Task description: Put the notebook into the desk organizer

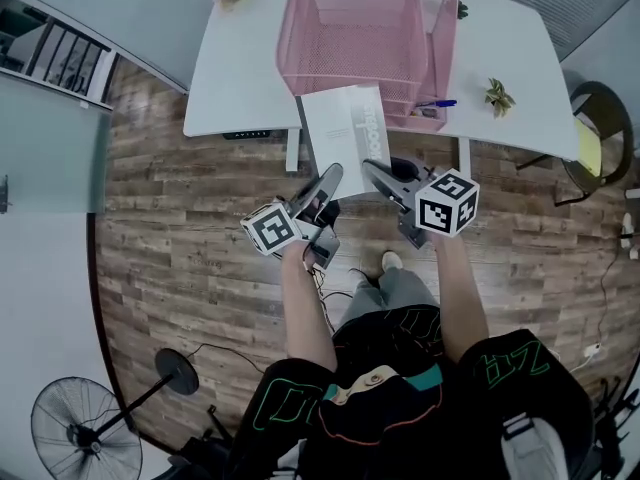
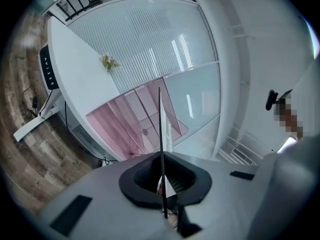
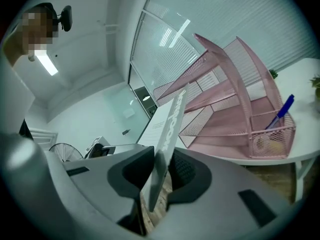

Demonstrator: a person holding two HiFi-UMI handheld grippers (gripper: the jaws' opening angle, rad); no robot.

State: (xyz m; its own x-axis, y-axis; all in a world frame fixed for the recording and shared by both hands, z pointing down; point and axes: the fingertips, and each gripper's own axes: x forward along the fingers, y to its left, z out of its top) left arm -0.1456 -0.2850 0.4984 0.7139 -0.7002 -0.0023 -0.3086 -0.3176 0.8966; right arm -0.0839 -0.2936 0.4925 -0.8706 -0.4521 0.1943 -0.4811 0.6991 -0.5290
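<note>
- the notebook (image 1: pixel 345 133) is in the air, tilted, its far end over the near edge of the white desk (image 1: pixel 240 68) and just in front of the pink mesh desk organizer (image 1: pixel 340 28); it is not yet in any compartment.
- both tools hold its near edge. the left gripper (image 1: pixel 330 176) is pinched tight on a thin part of that edge, which its own view shows edge-on as a dark line between the pads.
- the right gripper (image 1: pixel 372 168) has its jaws a little apart with the notebook's thicker edge leaning between them; the pads seem loose around it rather than pressing.
- handling, as a judgement: light, thin and fairly stiff across the cover, yet likely to sag or swing if only 1 corner is pinched. the smooth white cover may slip. it is not fragile.
- the near edge, at 2 spots well apart, looks like the best hold, leaving the far edge free to enter a slot.
- writing: large pale grey letters run along the cover; they seem to read "notebook", but i am not sure. smaller lines beside them are too small to read.
- further out: a blue pen (image 1: pixel 435 104) lies in the organizer's right-hand cup, a small plant (image 1: pixel 497 95) stands to its right, and a fan (image 1: pixel 85 433) stands on the wooden floor (image 1: pixel 180 208) at near left.
</note>
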